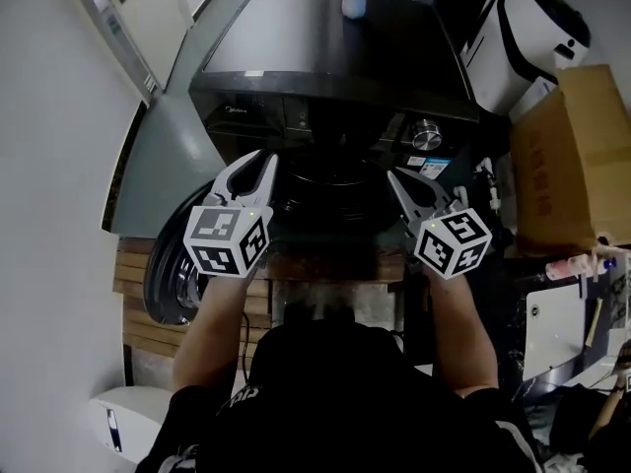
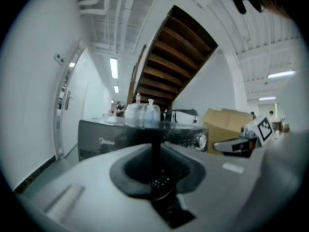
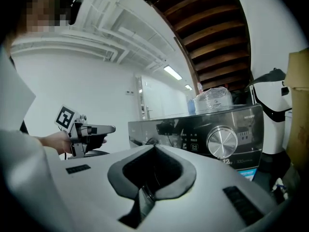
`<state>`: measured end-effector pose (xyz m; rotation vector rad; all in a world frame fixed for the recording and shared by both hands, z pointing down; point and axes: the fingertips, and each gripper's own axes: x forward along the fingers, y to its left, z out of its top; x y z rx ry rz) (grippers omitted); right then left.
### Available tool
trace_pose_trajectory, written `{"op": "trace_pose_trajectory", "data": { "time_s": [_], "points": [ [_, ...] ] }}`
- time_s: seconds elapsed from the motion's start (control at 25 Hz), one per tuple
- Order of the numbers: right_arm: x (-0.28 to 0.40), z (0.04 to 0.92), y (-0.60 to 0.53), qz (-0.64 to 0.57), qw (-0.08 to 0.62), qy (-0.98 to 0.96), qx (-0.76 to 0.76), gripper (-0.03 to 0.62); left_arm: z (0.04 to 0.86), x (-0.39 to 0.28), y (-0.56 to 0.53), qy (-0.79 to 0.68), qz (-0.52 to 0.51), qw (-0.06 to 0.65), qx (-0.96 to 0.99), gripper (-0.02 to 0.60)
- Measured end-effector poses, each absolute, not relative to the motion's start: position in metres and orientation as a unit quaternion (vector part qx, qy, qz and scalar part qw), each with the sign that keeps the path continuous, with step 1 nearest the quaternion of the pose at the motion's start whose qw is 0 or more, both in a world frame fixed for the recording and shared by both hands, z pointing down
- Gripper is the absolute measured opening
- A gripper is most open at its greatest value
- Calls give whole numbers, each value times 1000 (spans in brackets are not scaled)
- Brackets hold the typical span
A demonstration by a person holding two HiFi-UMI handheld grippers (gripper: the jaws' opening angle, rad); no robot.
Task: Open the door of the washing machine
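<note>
Head view: the door (image 1: 166, 276) looks already swung open, low and left of the washer (image 1: 325, 37), so nothing seems left. My left gripper (image 1: 266, 159) is a slit apart, my right gripper (image 1: 395, 177) closed; both empty.

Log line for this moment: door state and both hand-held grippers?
washing machine door: open, swung left | left hand-held gripper: jaws slightly apart, empty | right hand-held gripper: shut, empty
</note>
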<state>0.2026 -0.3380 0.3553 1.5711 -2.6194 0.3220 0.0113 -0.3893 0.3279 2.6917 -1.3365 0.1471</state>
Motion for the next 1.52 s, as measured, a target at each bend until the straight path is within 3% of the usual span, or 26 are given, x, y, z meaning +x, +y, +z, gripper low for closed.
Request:
{"op": "trace_pose_trajectory", "data": {
  "time_s": [0.56,1.52],
  "points": [
    [221,301,-339,18,-5,-827,561,-8,314,9,-410,-444,41,50,894,9],
    [205,302,-344,-8,20,-828,561,-9,320,-11,-417,-456,51,45,888,8]
  ]
}}
